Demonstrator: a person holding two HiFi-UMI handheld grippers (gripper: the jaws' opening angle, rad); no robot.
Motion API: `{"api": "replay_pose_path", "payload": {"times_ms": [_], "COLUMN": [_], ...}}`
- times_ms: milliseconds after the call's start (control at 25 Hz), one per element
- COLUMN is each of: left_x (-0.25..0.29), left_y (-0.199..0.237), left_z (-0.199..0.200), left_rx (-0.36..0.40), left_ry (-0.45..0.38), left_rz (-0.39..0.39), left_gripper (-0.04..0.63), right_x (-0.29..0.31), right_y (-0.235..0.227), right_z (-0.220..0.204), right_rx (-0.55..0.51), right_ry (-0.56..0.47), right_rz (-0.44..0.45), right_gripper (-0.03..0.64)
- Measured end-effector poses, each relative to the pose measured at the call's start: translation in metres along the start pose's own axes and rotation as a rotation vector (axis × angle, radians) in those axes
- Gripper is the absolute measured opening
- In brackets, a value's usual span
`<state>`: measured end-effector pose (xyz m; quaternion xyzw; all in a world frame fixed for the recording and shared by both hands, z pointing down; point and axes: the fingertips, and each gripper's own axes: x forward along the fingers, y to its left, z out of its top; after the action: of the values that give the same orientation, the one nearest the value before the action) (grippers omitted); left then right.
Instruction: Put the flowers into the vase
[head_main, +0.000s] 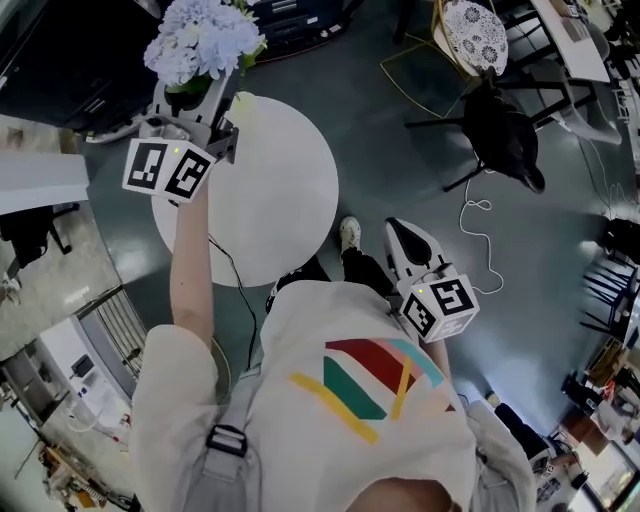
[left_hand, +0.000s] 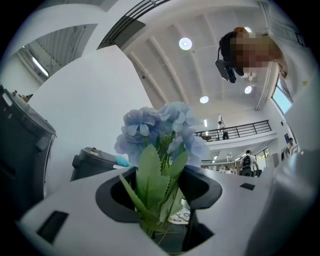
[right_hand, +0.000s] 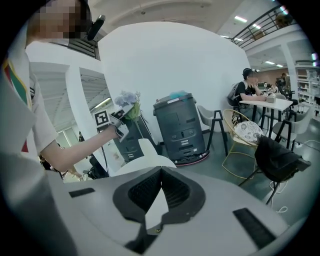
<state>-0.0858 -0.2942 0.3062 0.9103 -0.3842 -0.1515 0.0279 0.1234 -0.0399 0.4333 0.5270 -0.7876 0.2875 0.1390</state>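
Head view — the left gripper is grasping the blue flowers by the stems over the far left edge of the white table; the right gripper is hanging clenched and empty, near right.

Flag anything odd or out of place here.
Nothing is spilled or damaged. The flowers are held in the left gripper by the table; the right gripper is shut and empty. Only a loose cable trails across the floor by the chair.

One bunch of blue flowers. Two claws: the left claw and the right claw. One round white counter. One big gray machine. One white shoe.
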Motion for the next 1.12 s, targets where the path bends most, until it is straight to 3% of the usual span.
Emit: {"api": "replay_pose_path", "payload": {"times_ms": [280,520,720,1120], "left_x": [-0.009,-0.009,-0.017,-0.026], "left_y": [0.014,0.019,0.019,0.016], "left_z": [-0.055,-0.078,-0.095,-0.111], "left_rx": [0.008,0.022,0.039,0.062], "left_ry": [0.077,0.124,0.121,0.165], "left_rz": [0.066,0.074,0.069,0.08], "left_gripper": [0.23,0.232,0.361,0.394], "right_x": [0.009,0.025,0.035,0.037], "right_y": [0.006,0.02,0.032,0.035], "right_z": [-0.005,0.003,0.003,0.001], "right_rx": [-0.001,-0.048,-0.112,-0.131], "right_ry": [0.024,0.039,0.047,0.055], "right_rz": [0.015,0.058,0.091,0.106], "right_gripper": [0.011,0.009,0.011,0.011]}}
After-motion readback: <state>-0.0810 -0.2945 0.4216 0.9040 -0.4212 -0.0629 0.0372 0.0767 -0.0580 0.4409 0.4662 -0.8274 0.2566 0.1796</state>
